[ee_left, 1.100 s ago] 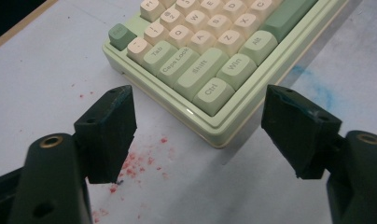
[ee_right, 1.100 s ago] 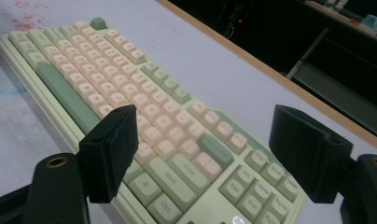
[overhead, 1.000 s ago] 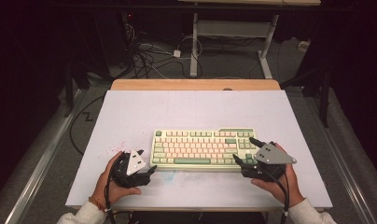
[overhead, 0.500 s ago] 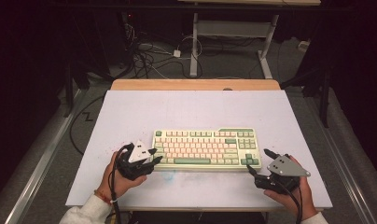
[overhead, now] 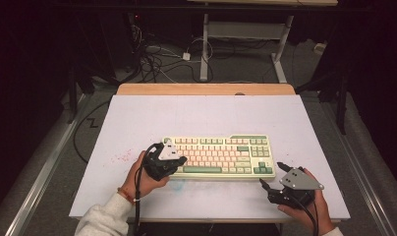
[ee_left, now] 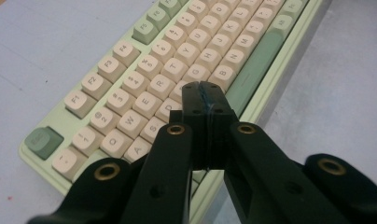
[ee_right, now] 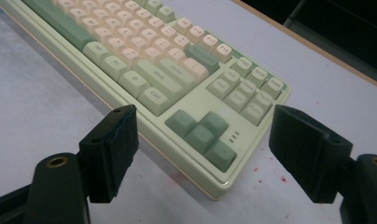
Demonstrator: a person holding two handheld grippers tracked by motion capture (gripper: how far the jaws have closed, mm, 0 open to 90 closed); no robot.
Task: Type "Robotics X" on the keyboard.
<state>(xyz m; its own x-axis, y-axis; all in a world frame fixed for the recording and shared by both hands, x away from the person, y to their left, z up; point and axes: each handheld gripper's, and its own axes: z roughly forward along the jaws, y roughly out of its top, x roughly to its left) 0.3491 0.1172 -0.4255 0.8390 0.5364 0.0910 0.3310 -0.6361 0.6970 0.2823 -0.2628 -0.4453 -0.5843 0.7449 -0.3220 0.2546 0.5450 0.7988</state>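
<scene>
The left tool [ee_left: 206, 100], tips just pressed together with nothing between, hangs over the keyboard's [overhead: 221, 152] left keys, mid-worktop [overhead: 201, 113]. Push one key straight down, gently. The right tool [ee_right: 203, 154] waits spread wide near the keyboard's right corner.

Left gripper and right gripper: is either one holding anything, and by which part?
Nothing is held. The left gripper has just closed empty above the pale green and cream keyboard; the right gripper stands open, off its corner.

The bench [overhead: 201, 113] had a pale bluish-white top with a wooden strip [overhead: 206, 89] along its far edge and faint red specks [overhead: 119, 158] near its left side. Behind it, tangled cables [overhead: 159, 61] lay on the grey floor [overhead: 245, 69] beside white frame legs [overhead: 204, 49].
</scene>
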